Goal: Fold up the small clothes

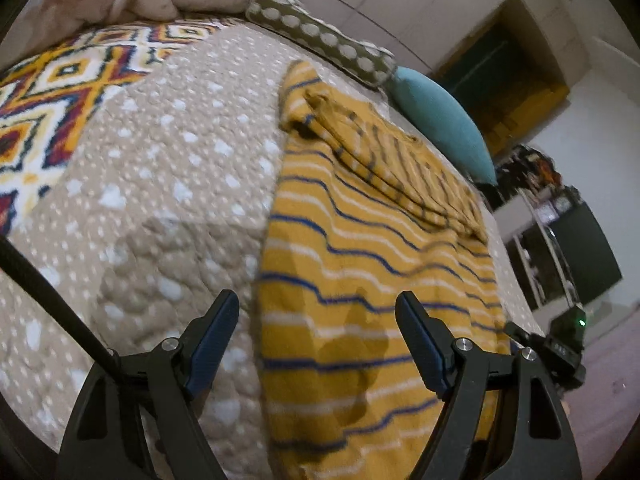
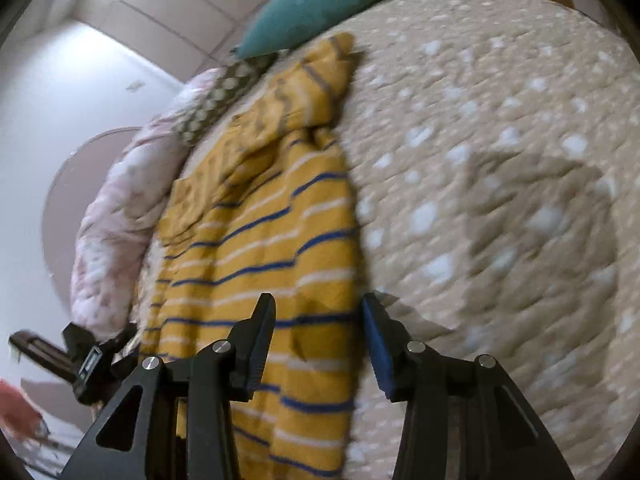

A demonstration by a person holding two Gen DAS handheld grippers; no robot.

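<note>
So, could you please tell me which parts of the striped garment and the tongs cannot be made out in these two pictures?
- Striped garment: near hem cut off by the bottom edge in the left wrist view.
- Its far end in the right wrist view: motion blur smears the folds, so sleeve or collar cannot be told apart.
- Left tongs and right tongs: open, but their handles are out of frame below.
</note>
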